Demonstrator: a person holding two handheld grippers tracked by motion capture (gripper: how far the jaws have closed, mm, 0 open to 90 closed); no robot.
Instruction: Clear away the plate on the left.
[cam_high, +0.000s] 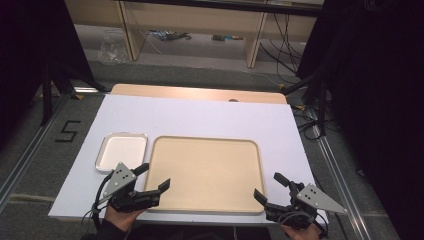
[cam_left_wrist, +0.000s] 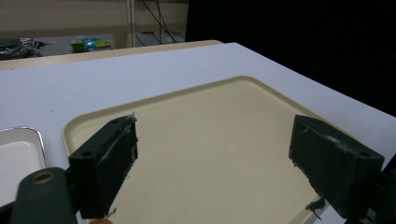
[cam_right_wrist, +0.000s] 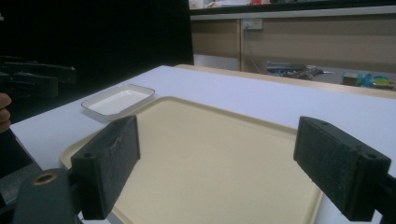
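Observation:
A large beige tray (cam_high: 206, 172) lies empty on the white table, near its front edge. To its left sits a small white dish (cam_high: 121, 150) with a metal rim, also empty. My left gripper (cam_high: 155, 177) hovers open at the tray's front left corner, jaws wide apart. At the tray's front right corner my right gripper (cam_high: 270, 187) is open too. The left gripper view looks across the tray (cam_left_wrist: 210, 140) between its open jaws, the dish (cam_left_wrist: 18, 158) at the left edge. The right gripper view shows the tray (cam_right_wrist: 210, 154) and the dish (cam_right_wrist: 119, 100) beyond it.
The white table top (cam_high: 200, 115) has bare room behind the tray. A wooden strip (cam_high: 200, 93) runs along its far edge. Black stands and cables (cam_high: 310, 100) flank the table. In the right gripper view, a hand (cam_right_wrist: 3, 112) with the other gripper is at far left.

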